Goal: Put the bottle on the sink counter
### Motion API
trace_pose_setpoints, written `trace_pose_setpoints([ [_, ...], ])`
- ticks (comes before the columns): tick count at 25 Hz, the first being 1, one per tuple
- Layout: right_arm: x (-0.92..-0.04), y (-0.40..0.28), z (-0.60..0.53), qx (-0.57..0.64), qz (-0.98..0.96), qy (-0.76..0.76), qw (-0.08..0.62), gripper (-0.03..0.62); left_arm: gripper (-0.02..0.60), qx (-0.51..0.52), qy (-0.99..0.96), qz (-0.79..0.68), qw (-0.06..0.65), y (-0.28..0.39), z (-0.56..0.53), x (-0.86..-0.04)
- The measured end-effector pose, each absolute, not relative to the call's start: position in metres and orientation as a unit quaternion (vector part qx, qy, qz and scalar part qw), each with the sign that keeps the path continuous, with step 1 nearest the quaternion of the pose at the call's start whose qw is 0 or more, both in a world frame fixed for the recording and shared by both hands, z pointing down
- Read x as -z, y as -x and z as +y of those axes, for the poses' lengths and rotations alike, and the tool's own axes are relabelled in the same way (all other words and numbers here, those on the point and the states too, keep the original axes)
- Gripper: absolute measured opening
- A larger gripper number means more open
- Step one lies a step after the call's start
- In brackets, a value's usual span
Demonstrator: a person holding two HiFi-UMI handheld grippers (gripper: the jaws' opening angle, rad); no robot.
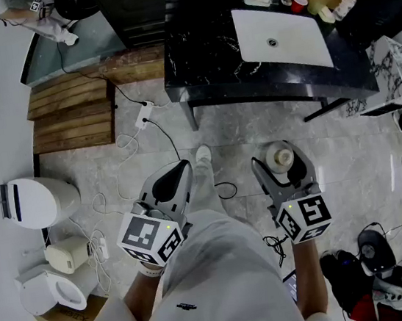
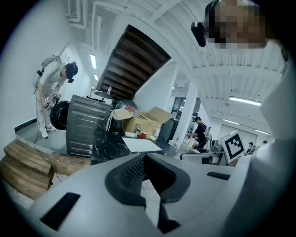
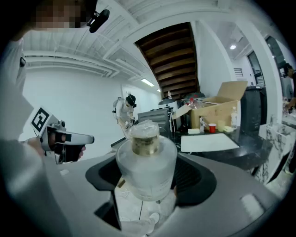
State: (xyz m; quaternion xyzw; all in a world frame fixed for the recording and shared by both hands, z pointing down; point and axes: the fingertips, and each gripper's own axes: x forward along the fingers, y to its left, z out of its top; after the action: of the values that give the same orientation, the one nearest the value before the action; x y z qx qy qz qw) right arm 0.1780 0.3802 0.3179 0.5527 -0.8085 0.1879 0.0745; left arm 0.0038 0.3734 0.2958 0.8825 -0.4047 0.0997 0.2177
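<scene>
Gripping the frosted bottle (image 3: 147, 164) upright, the right gripper (image 1: 282, 156) has its jaws spread wide around it. Left gripper (image 1: 175, 174) is pinched together on nothing, and the sink counter (image 1: 202, 63) is well ahead.

A black marble counter (image 1: 206, 62) carries a white rectangular sink basin (image 1: 284, 37). Along its far edge stand a red cup (image 1: 299, 1) and pale small bottles (image 1: 336, 9). On the grey tiled floor (image 1: 227, 134) lie a white power strip (image 1: 144, 114), loose cables (image 1: 122, 167) and wooden slatted pallets (image 1: 72, 115).
</scene>
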Motion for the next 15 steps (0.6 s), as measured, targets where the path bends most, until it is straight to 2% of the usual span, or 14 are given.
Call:
trace_pose_setpoints([
  [5, -0.319, -0.178, 0.468, -0.226, -0.784, -0.576, 0.053, 0.348, 0.008, -0.125, -0.891, -0.383, 0.209, -0.009, 0.439, -0.286],
  [15, -0.299, -0.107, 0.504, -0.207, -0.796, -0.567, 0.047, 0.347, 0.008, -0.152, -0.898, -0.350, 0.220, 0.009, 0.486, -0.297],
])
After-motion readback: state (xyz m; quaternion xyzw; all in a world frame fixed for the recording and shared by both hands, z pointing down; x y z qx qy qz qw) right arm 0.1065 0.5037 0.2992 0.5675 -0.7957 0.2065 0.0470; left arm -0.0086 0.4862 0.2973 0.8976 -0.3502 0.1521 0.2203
